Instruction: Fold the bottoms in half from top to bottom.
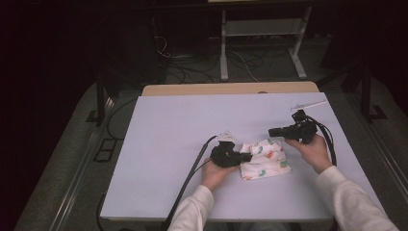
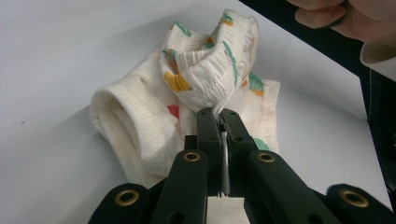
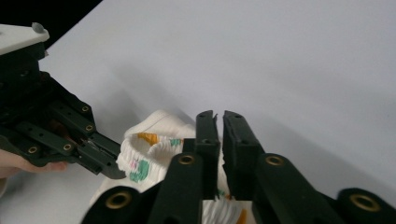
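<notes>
Here the left gripper is clamped tight on the gathered, elastic edge of a small printed garment, a fold of white cloth pinched between its pads; the rest of the garment lies bunched on the white table just beyond and below those jaws. The right gripper hangs just above the garment's far edge, its jaws drawn together with nothing between them, the cloth showing below them. The step in hand appears to be folding or rearranging the garment, one edge being held. The next move likely calls for the right gripper to open, descend and take a second edge. The left hand lies low, its gripper level; the right hand is raised, its gripper pointing toward the left one.
</notes>
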A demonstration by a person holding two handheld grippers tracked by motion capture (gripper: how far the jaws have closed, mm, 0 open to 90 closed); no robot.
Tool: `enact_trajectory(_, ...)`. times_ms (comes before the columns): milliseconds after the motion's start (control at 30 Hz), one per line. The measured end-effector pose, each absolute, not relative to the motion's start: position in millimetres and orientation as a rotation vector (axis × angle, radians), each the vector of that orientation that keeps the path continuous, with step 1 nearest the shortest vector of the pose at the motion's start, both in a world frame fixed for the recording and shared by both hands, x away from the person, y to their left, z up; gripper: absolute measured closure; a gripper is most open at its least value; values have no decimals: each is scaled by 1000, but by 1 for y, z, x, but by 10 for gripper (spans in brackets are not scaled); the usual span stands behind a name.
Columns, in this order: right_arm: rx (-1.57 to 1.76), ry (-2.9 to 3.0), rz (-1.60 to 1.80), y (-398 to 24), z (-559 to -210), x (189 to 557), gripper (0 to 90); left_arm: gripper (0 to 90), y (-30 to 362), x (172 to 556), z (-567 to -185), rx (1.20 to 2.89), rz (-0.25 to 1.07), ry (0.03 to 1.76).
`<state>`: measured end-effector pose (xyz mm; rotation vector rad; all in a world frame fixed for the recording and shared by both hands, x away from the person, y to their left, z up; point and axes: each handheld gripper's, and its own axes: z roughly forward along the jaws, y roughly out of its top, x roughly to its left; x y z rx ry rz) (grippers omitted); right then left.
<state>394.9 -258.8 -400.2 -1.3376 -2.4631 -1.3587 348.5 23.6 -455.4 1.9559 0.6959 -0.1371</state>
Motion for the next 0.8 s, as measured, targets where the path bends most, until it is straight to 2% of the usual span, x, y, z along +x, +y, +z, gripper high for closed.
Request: enact_trajectory(800,-1431,-2365,-1186,-250,-432,429,889,871,23,348,-454,1950,-139,685)
